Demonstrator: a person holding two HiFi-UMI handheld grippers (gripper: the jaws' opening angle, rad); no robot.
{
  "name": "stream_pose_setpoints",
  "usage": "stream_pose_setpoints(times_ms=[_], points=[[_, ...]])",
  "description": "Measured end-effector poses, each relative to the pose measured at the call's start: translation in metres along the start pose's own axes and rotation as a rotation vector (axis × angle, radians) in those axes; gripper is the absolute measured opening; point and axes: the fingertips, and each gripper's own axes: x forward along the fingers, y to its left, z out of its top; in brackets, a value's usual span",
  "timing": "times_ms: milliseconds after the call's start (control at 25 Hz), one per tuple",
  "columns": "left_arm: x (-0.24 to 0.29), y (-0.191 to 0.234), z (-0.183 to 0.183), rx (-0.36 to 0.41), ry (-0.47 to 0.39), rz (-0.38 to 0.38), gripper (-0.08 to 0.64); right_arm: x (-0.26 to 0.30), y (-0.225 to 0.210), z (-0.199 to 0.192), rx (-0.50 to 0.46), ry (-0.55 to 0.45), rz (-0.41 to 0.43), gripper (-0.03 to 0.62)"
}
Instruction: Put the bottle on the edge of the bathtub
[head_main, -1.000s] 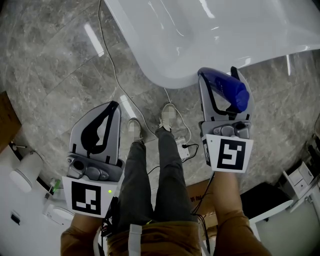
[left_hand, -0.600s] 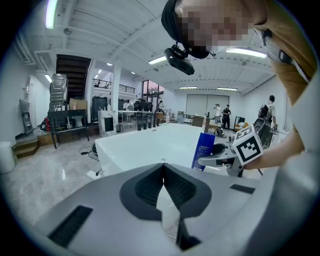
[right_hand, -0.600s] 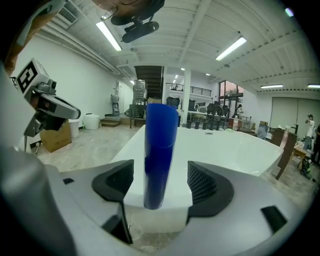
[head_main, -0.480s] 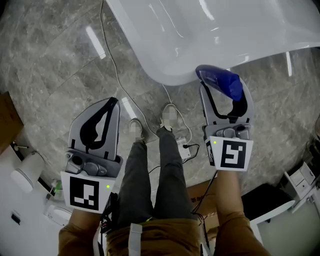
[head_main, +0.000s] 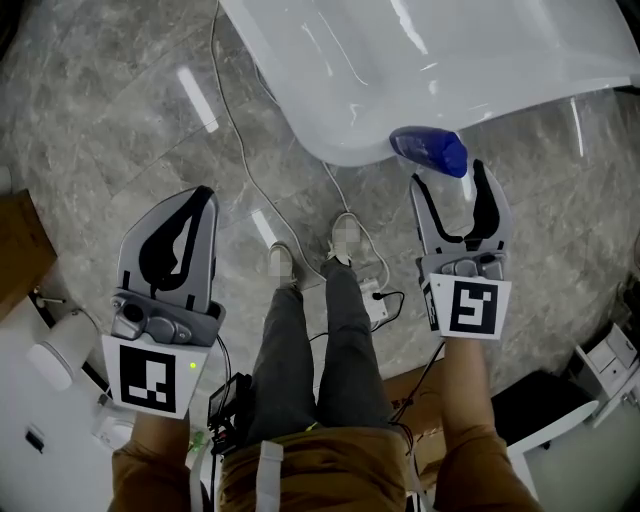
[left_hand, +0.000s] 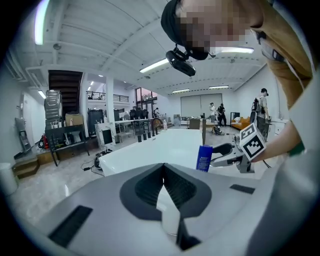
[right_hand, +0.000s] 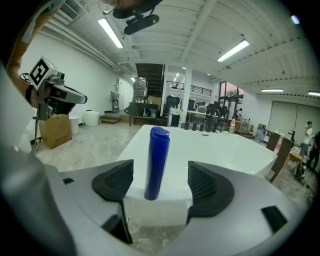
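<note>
Blue bottle (head_main: 430, 150), white bathtub (head_main: 400, 70), grey veined floor (head_main: 110, 140); L claw (head_main: 196, 200) & R claw (head_main: 449, 180) grey/blk.

Room-wise: the right gripper (head_main: 450, 180) has just been opening its jaws and they stand wide. The bottle (head_main: 430, 150) is upright just ahead of the gap, with air on both sides and neither pad touching it. Pulling back toward the person is open space over the floor (head_main: 100, 130). Ahead, the bathtub (head_main: 330, 100) rim blocks anything low, and the basin past it is open. The left gripper (head_main: 198, 196), jaws together, hangs over bare floor with loads of room around it. Low down between the two there's a cable (head_main: 238, 158) snaking across the floor, a power strip (head_main: 373, 300) and the person's legs (head_main: 310, 340). A cardboard box (head_main: 20, 250) sits at far left.
</note>
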Motion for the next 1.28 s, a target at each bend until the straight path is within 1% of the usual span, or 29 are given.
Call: stream_pose_setpoints(times_ms=[160,320,440,560,640,960,1280], points=[[-0.013,0.008,0.015,-0.018,-0.035,0.029,0.006,-0.012,0.001,0.003,-0.012,0.014,-0.007,0.326],[-0.026,0.018,0.036,-0.022,-0.094,0.056,0.006,-0.027,0.003,0.010,-0.030,0.024,-0.013,0.325],[-0.034,0.022,0.046,-0.022,-0.111,0.052,0.006,-0.040,0.001,0.018,-0.047,0.021,-0.031,0.325],[-0.043,0.027,0.055,-0.071,-0.132,0.046,0.006,-0.053,-0.002,0.024,-0.055,0.027,-0.048,0.325],[-0.047,0.028,0.064,-0.085,-0.150,0.046,0.006,-0.061,-0.005,0.028,-0.060,0.034,-0.063,0.325],[-0.066,0.023,0.097,-0.076,-0.195,0.030,0.006,-0.099,-0.012,0.051,-0.056,0.033,-0.109,0.325],[-0.087,0.012,0.115,-0.074,-0.213,0.029,0.006,-0.131,-0.022,0.073,-0.005,0.025,-0.170,0.325]])
